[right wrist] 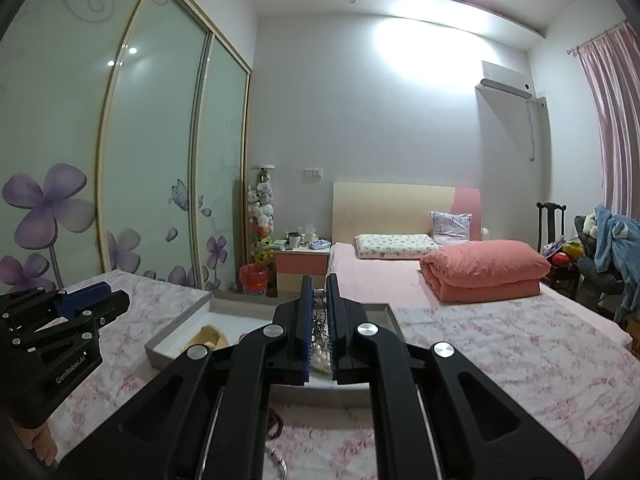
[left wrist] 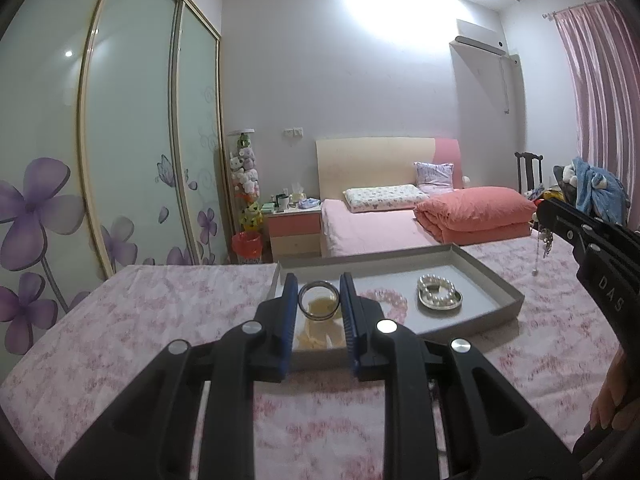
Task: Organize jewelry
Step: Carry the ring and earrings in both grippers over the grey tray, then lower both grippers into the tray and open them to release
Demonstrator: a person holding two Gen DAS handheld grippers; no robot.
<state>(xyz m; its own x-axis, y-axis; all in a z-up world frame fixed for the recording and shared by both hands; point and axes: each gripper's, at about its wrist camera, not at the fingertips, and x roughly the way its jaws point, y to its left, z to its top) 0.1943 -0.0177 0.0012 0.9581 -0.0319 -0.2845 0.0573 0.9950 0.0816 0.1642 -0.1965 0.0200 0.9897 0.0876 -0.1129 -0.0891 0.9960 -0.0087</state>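
Observation:
A grey tray (left wrist: pixel 494 276) sits on the pink floral bedspread. My left gripper (left wrist: pixel 319 298) is shut on a silver bangle (left wrist: pixel 319 300) and holds it over the tray's left part, above a cream-yellow piece (left wrist: pixel 320 338). A pink bead bracelet (left wrist: pixel 386 302) and a white pearl bracelet on a silver bangle (left wrist: pixel 439 296) lie in the tray. My right gripper (right wrist: pixel 319 322) is shut on a silvery chain necklace (right wrist: pixel 320 330) above the tray (right wrist: pixel 180 330). In the left wrist view the necklace (left wrist: pixel 545 242) dangles from the right gripper (left wrist: pixel 550 216) at the right.
The left gripper (right wrist: pixel 86 300) shows at the left of the right wrist view. A dark beaded piece (right wrist: pixel 276 426) lies on the bedspread near the tray's front. Beyond are a bed with a folded coral quilt (left wrist: pixel 476 210), a nightstand (left wrist: pixel 294 228) and wardrobe doors (left wrist: pixel 132 152).

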